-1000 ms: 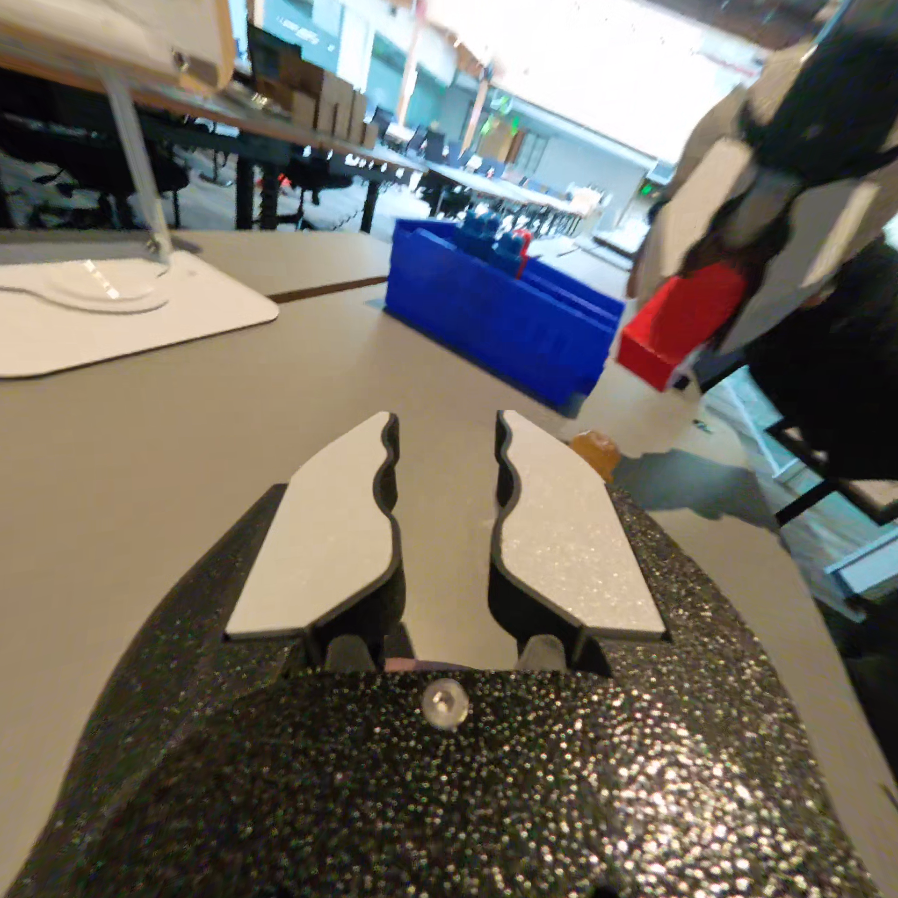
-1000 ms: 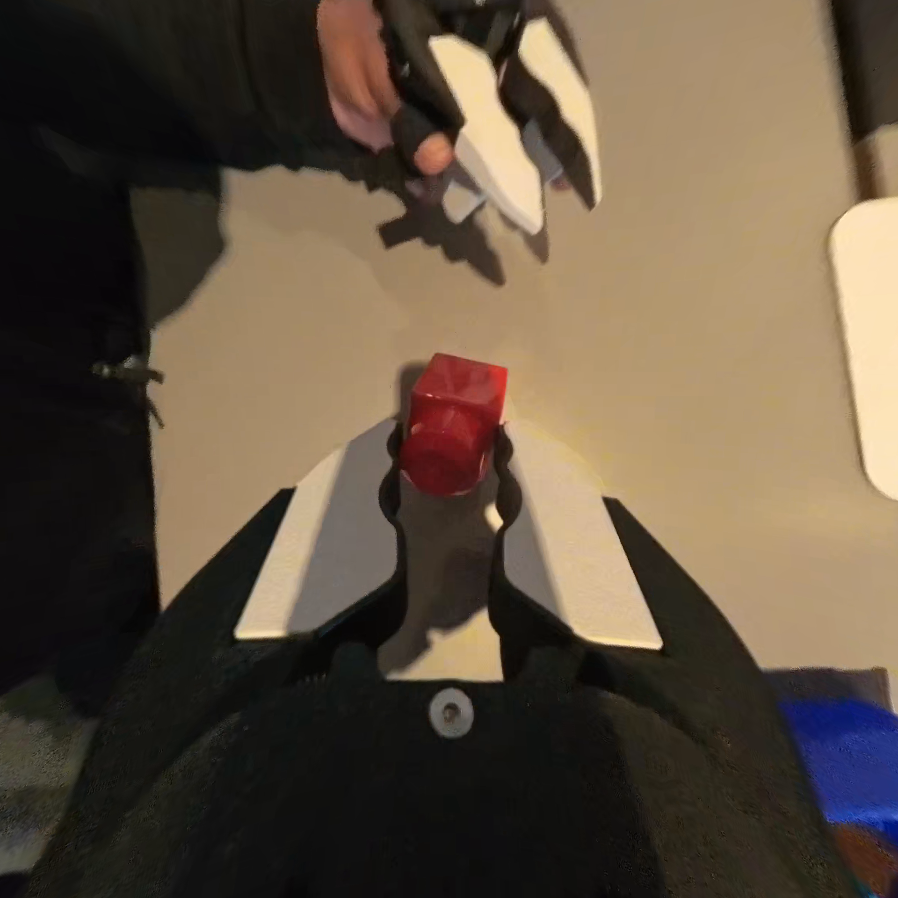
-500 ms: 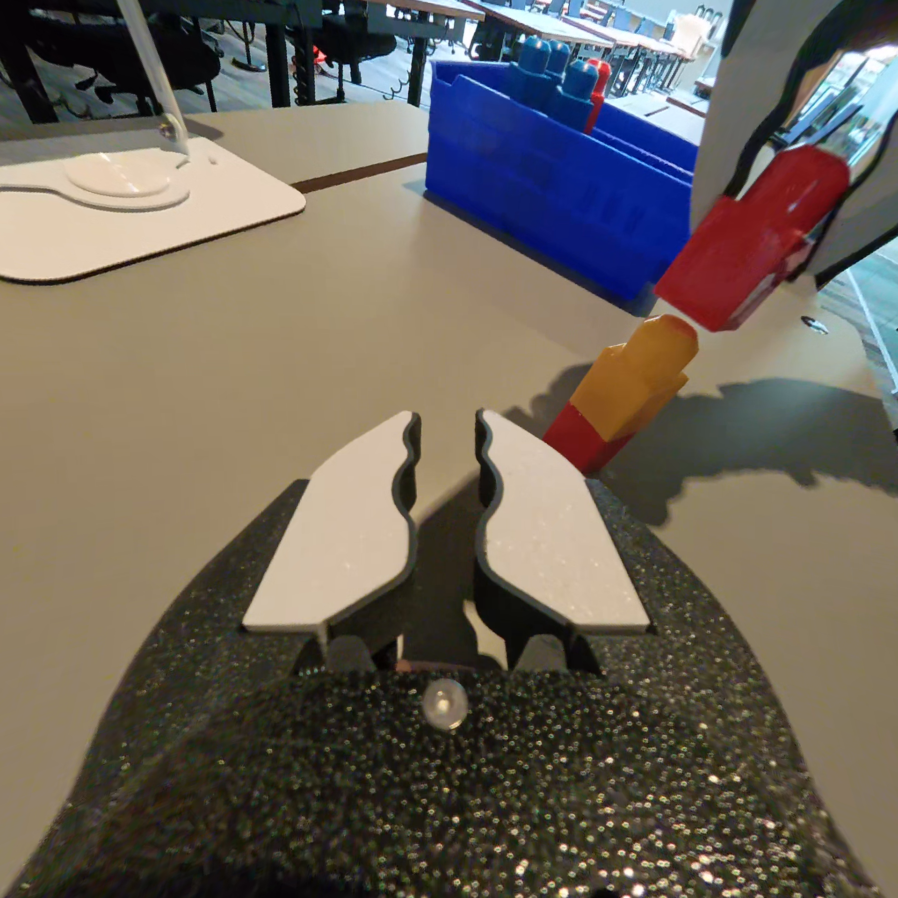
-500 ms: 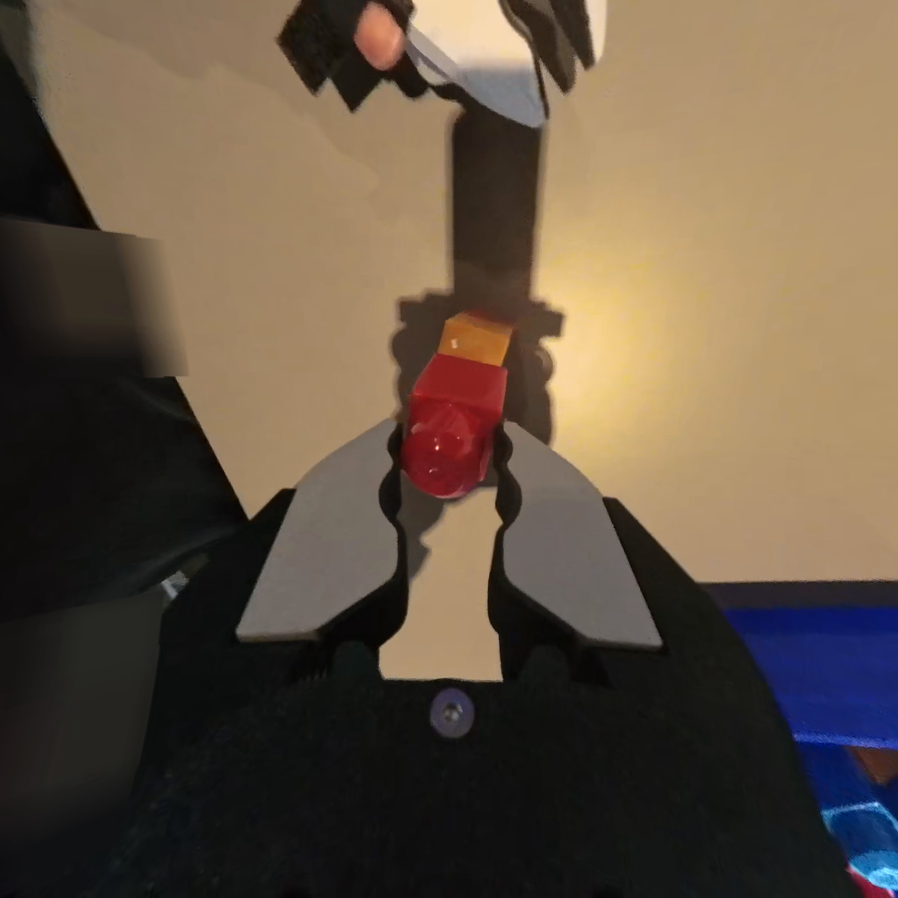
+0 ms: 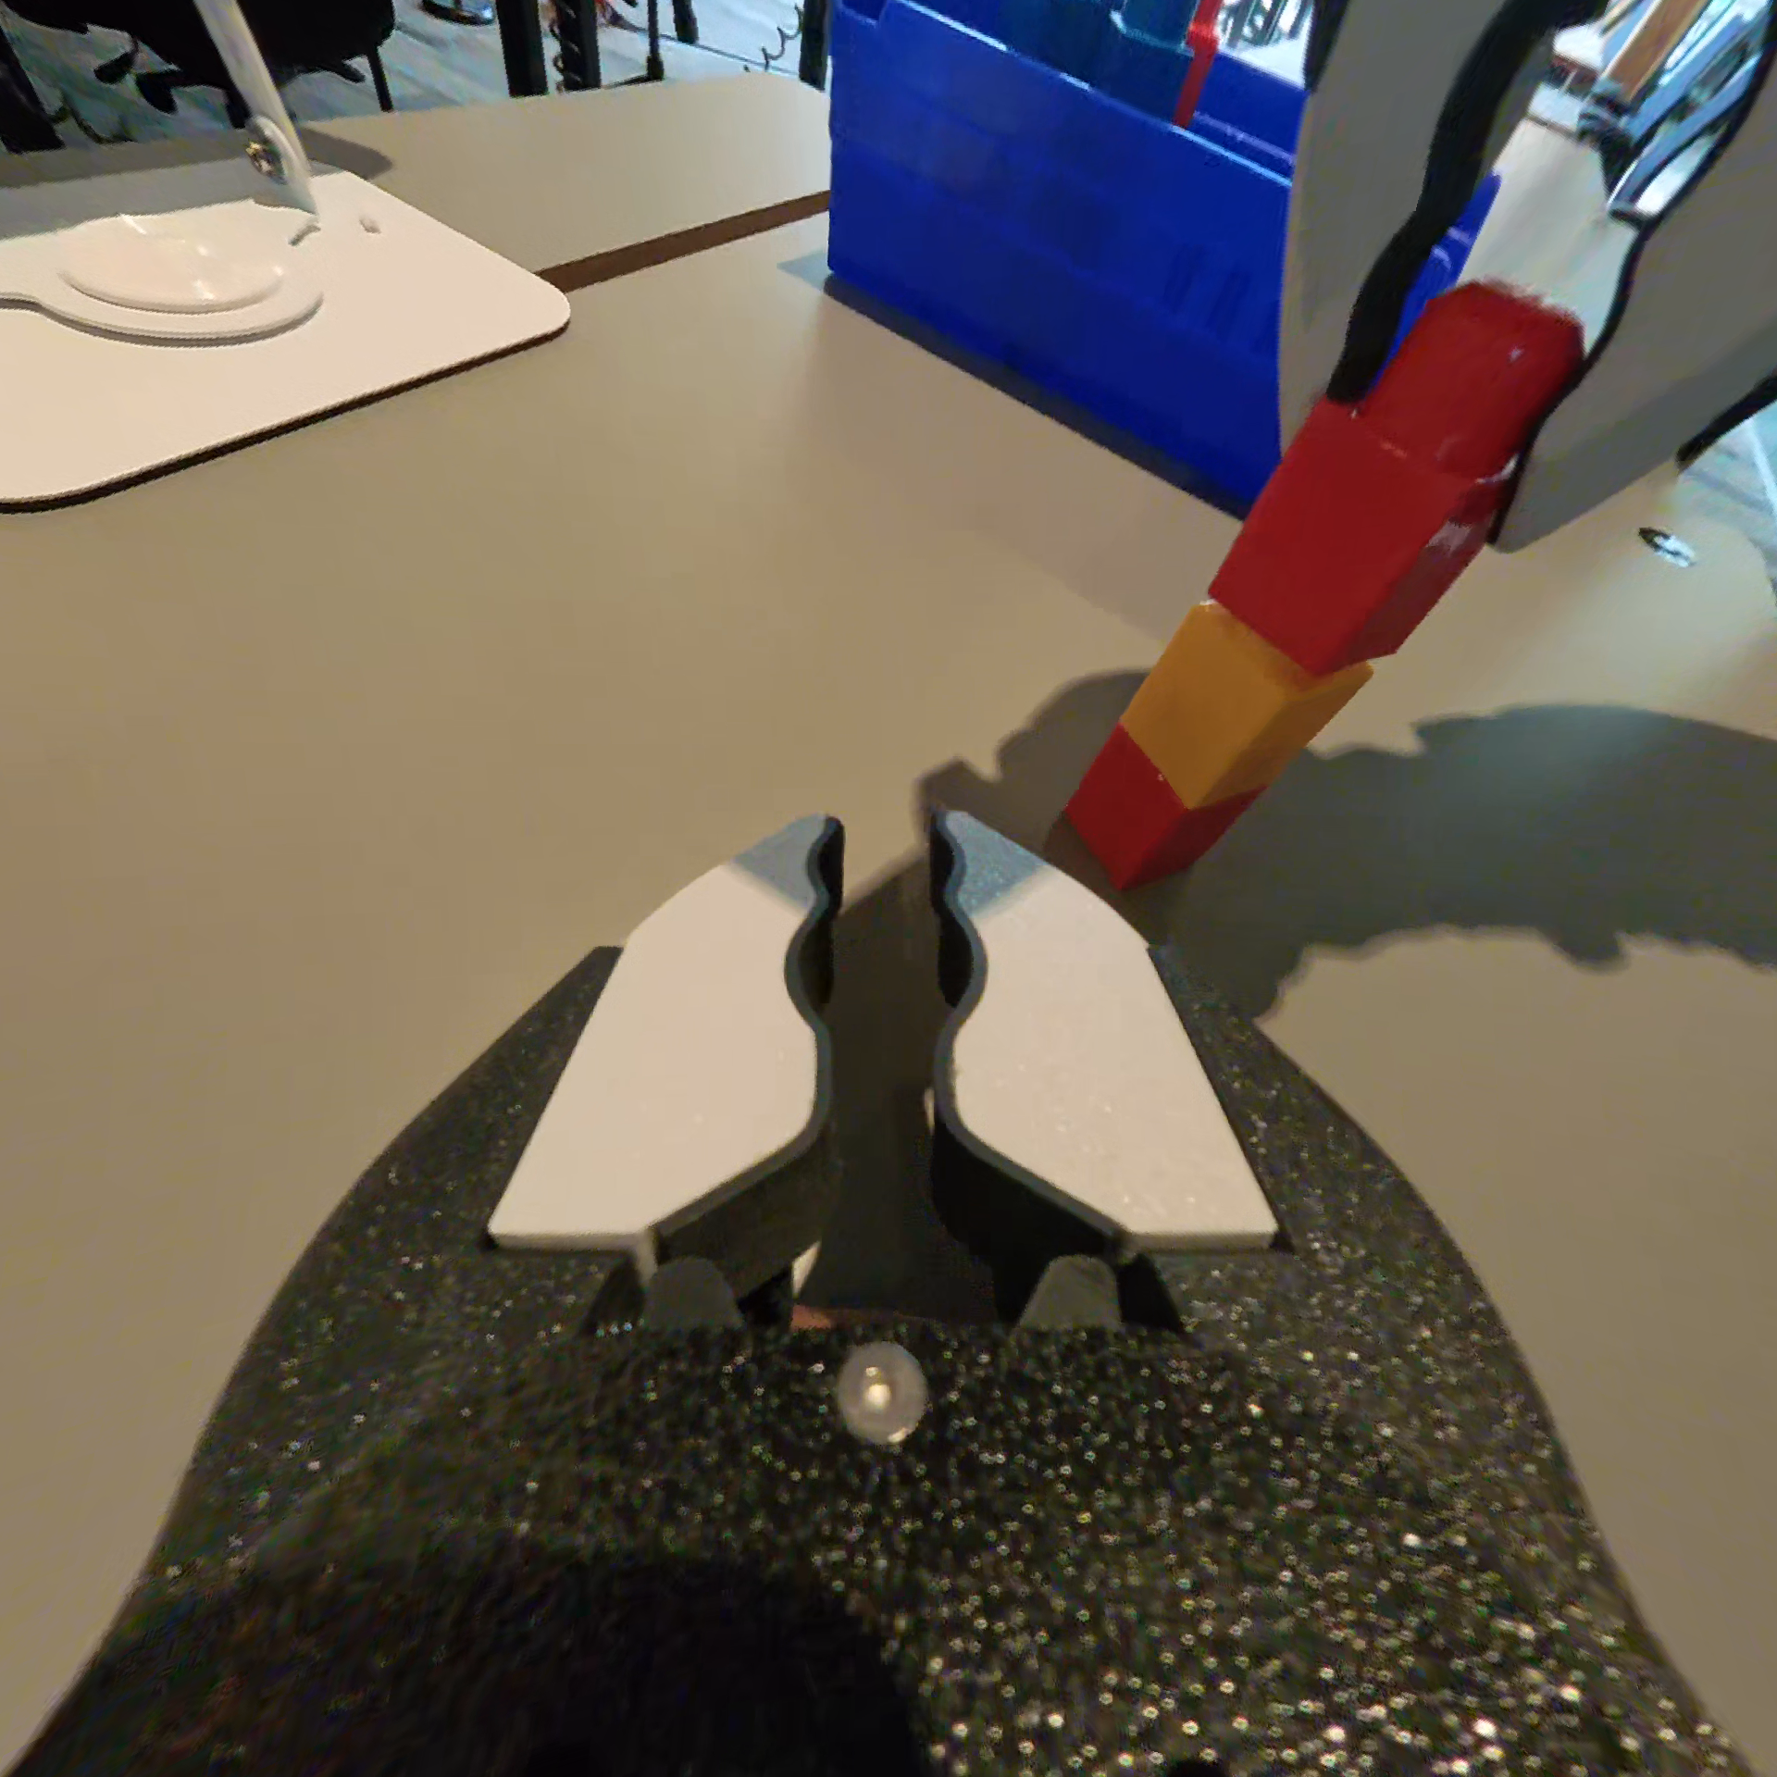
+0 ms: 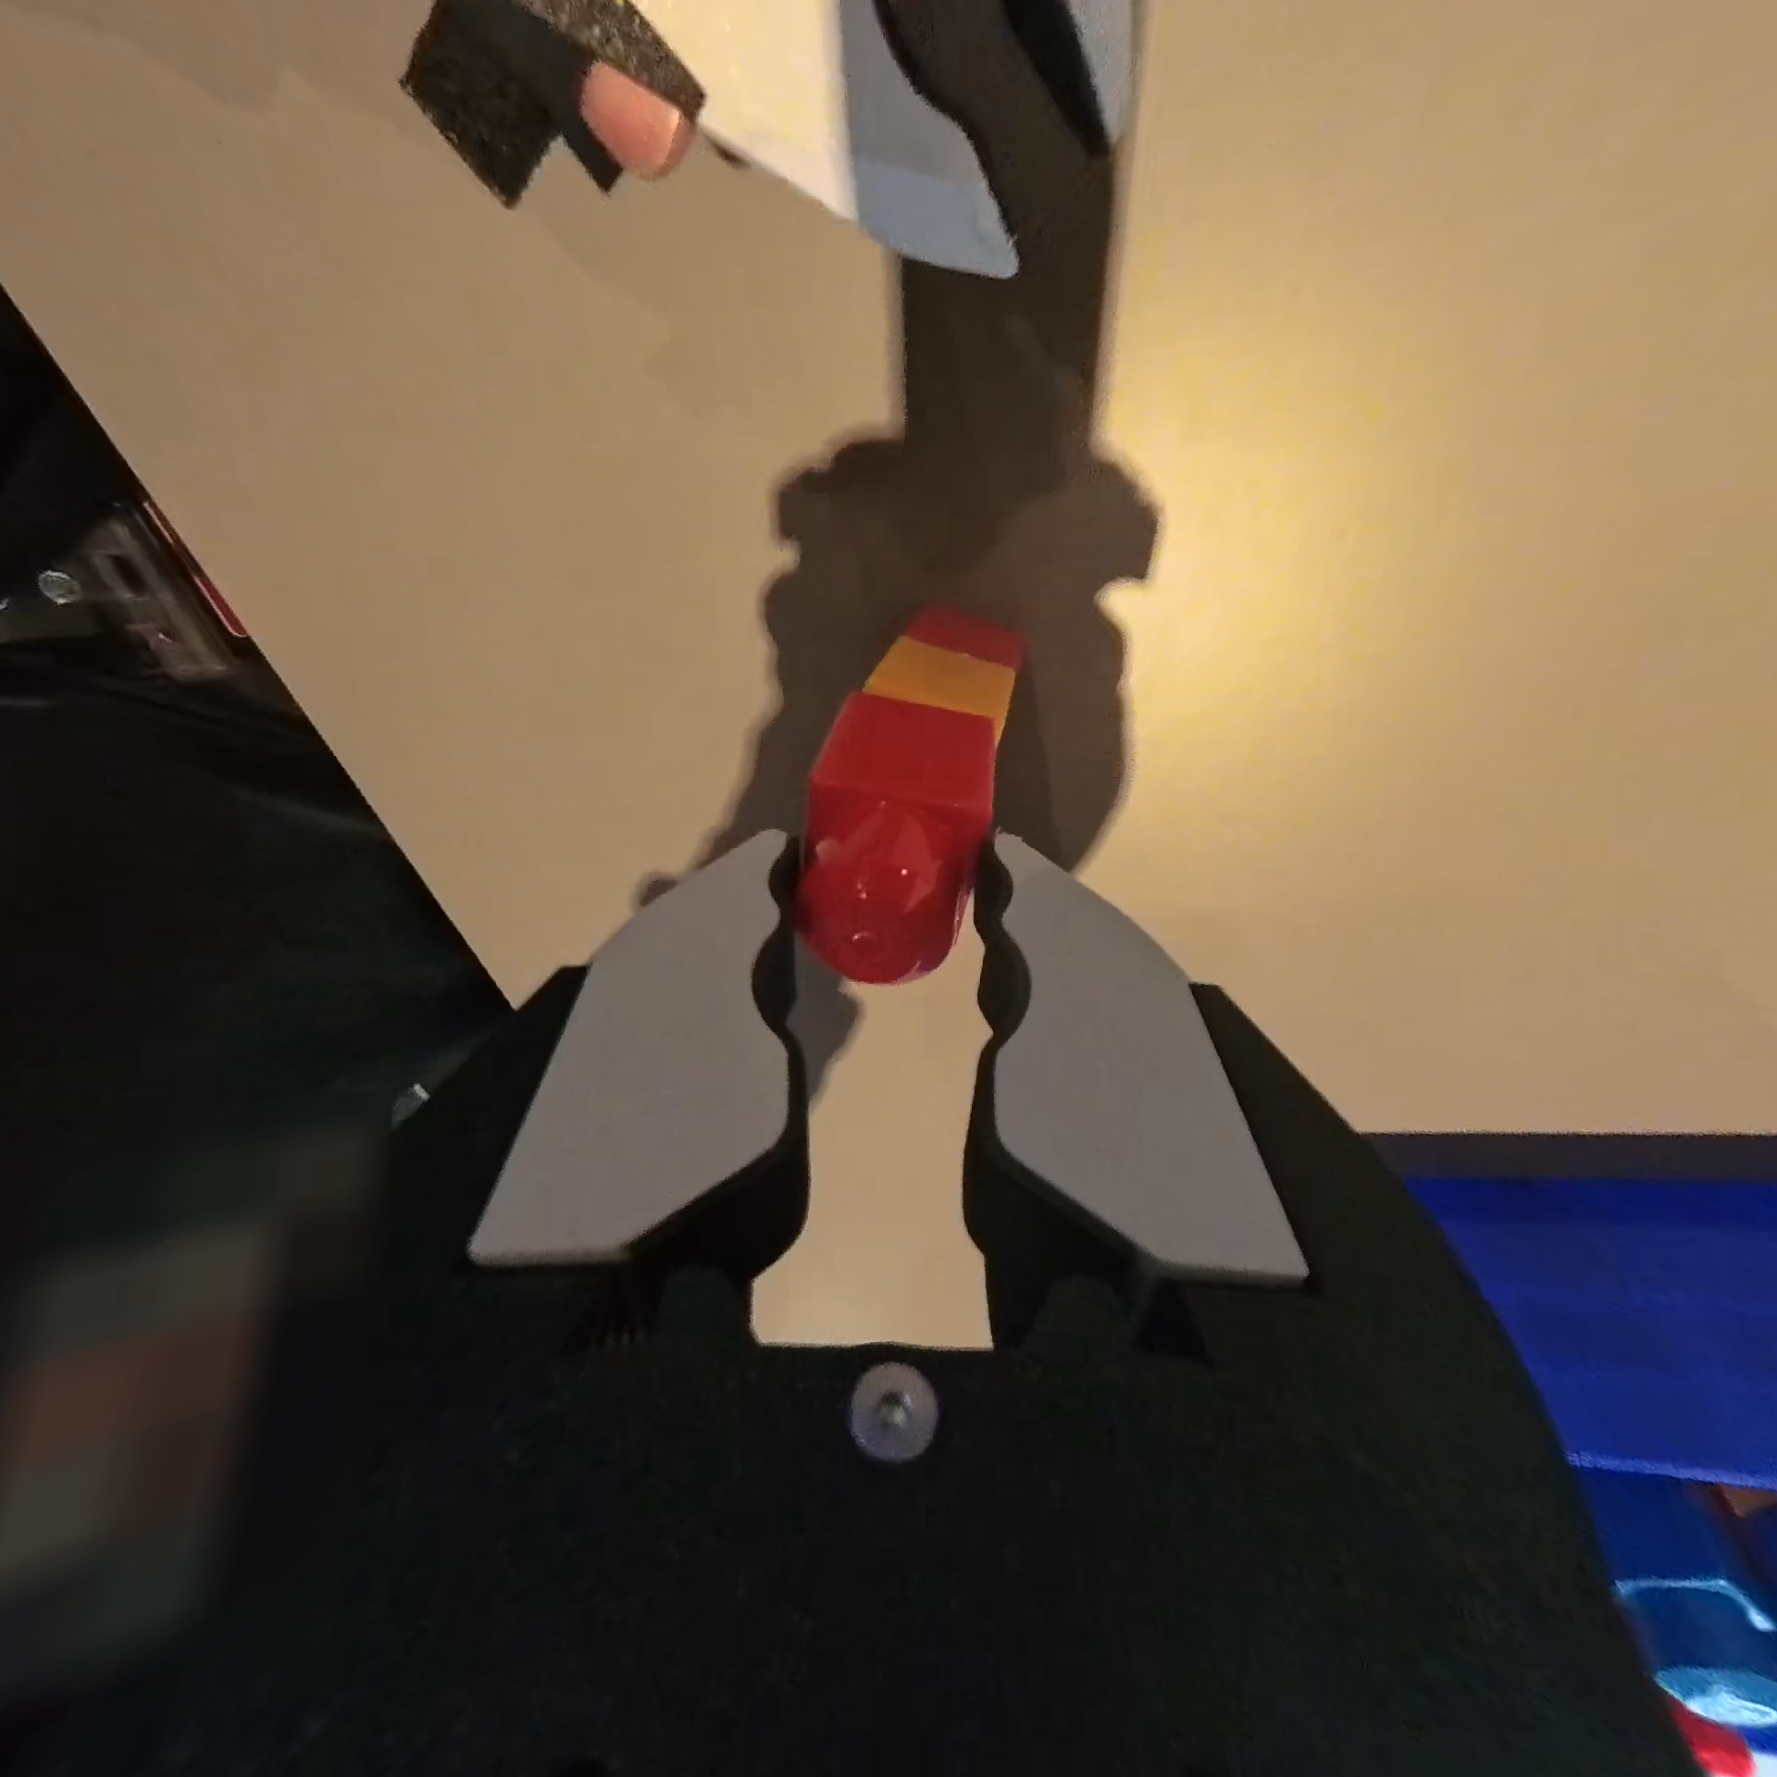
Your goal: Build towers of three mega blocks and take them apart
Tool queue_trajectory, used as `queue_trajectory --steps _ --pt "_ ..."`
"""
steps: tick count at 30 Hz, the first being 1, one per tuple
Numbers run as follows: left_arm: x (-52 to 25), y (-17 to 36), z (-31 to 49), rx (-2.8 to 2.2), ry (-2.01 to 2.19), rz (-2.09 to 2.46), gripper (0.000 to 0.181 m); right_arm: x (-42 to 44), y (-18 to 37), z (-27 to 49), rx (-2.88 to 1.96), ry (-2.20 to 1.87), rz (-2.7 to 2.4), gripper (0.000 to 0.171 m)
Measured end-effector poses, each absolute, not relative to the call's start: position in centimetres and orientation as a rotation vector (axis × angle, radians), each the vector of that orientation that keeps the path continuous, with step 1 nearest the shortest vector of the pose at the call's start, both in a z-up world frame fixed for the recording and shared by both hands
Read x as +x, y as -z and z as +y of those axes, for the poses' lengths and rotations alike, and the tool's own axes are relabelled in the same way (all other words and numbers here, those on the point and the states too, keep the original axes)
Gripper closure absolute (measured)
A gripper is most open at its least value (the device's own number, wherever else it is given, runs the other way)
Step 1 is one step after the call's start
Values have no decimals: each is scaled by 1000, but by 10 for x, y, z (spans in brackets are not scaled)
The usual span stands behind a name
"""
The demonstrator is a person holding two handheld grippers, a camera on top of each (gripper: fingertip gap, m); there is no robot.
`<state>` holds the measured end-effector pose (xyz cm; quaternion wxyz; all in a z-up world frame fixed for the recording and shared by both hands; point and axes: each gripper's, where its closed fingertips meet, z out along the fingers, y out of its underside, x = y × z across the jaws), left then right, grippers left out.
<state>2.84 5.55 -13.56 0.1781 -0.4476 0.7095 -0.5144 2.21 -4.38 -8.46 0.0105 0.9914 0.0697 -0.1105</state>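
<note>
- The right gripper (image 6: 885,880) is clamped on the stud of the top red block (image 5: 1385,481), which sits on the orange block (image 5: 1231,712).
- Below that, a bottom red block (image 5: 1144,817) rests on the grey table (image 5: 577,673); the three-block tower stands at about 1 o'clock from the left gripper (image 5: 885,846).
- The left gripper holds nothing, its jaws a narrow gap apart, near the tower's base without touching it.
- A blue bin (image 5: 1058,250) sits at 12 o'clock, a white pad (image 5: 240,365) at 10 o'clock.
</note>
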Motion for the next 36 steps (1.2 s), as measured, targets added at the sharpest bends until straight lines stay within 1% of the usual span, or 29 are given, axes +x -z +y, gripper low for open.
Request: queue_trajectory --steps 1,8,17,23,28,30,32,36 --pt "28 137 54 -1258 1444 2017 164 22 86 -44 3087 343 221 137" --pt "24 140 48 -1238 1424 2058 165 22 89 -42 3065 306 221 137" --pt "16 144 31 -1171 1435 2152 164 20 95 -39 3223 323 104 135" --pt "4 146 14 -1053 1460 2270 148 21 94 -29 3384 249 218 135" --pt "-7 140 5 -967 1581 2336 138 15 75 -28 3705 297 288 121" --pt "-8 137 0 -904 1648 2376 128 18 73 -34 3831 297 278 118" --pt "2 133 -1 -844 1669 2367 121 19 73 -36 3954 342 247 118" --pt "16 135 -15 -742 1650 2423 114 21 80 -35 4066 430 269 117"
